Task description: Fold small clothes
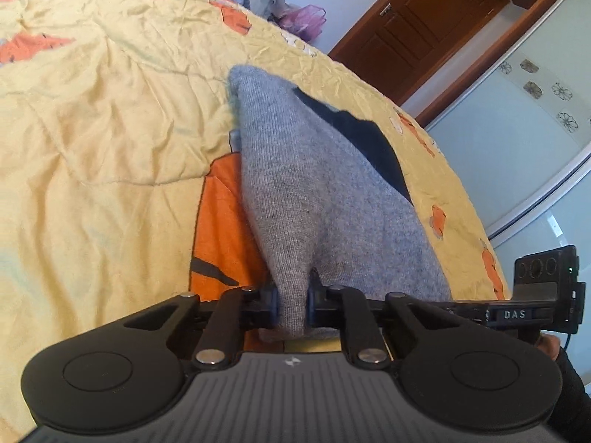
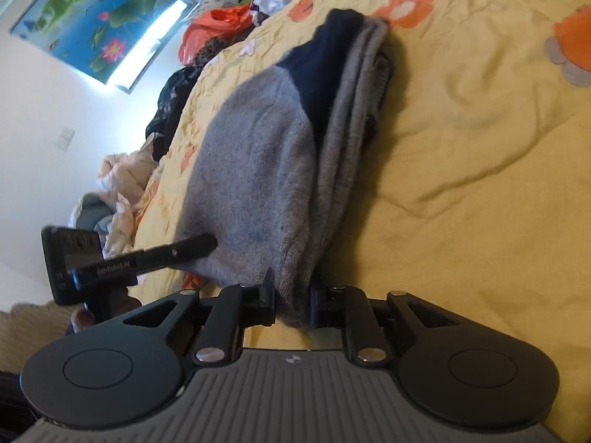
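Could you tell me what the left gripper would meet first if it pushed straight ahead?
The left gripper, already shut on the grey knitted garment, would likely press further into it, then onto the yellow flowered quilt.

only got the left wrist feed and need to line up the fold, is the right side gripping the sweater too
Observer: Yes. The right gripper has its jaws shut on a bunched edge of the grey sweater.
Operator: is the navy part one patch or more
Observer: From the right wrist view it is a single navy panel running to the far end of the sweater.
Operator: anything piled past the bed on that side
Observer: Yes, loose clothes and an orange bag lie along the far edge of the yellow quilt.
Operator: whats on the wall there
Observer: A lotus poster hangs on it.
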`<act>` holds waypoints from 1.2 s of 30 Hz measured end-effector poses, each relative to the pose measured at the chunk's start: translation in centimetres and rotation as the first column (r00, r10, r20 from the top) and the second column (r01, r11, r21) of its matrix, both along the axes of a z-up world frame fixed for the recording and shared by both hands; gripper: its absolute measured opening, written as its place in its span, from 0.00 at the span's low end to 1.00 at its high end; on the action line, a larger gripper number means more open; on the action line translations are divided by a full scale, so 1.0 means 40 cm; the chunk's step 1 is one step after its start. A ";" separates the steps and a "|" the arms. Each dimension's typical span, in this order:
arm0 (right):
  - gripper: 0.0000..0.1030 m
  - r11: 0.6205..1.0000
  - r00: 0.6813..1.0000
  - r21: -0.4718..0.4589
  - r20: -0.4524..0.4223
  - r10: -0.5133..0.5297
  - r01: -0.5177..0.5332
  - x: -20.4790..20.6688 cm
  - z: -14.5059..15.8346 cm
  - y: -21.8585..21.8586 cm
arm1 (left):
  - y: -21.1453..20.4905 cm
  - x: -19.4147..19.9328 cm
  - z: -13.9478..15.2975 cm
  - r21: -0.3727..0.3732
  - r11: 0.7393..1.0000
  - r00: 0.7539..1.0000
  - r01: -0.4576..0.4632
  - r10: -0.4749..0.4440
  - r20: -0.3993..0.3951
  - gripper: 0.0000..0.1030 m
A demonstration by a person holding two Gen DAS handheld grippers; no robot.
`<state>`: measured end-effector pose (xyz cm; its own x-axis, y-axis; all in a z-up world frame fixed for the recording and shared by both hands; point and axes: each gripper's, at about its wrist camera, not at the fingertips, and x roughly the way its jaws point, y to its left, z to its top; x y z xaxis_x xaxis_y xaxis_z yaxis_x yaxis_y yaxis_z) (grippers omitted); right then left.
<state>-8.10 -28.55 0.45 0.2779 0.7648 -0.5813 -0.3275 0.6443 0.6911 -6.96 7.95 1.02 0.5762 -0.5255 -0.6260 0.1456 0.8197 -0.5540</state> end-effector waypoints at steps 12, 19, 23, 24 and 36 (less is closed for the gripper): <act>0.55 0.998 1.000 0.055 -0.002 0.002 -0.002 -0.099 0.037 -0.069 | 0.040 -0.109 0.062 0.179 0.979 0.991 0.101 -0.116 0.073 0.59; 0.71 0.957 0.934 0.128 0.221 -0.282 0.259 0.067 0.158 -0.125 | -0.084 -0.054 0.179 0.427 0.896 0.880 -0.121 -0.102 0.464 0.80; 0.70 0.977 0.941 0.080 0.265 -0.212 0.197 0.198 0.164 0.011 | -0.260 0.048 0.101 0.593 0.804 0.882 -0.050 -0.243 0.404 0.80; 0.70 0.982 0.943 0.018 0.278 -0.184 0.186 0.221 0.151 0.052 | -0.283 0.073 0.072 0.624 0.781 0.892 -0.031 -0.259 0.369 0.80; 0.67 0.928 0.930 -0.283 0.341 -0.139 0.242 0.289 0.075 0.160 | -0.232 0.114 -0.006 0.542 0.840 0.920 -0.005 -0.209 0.331 0.82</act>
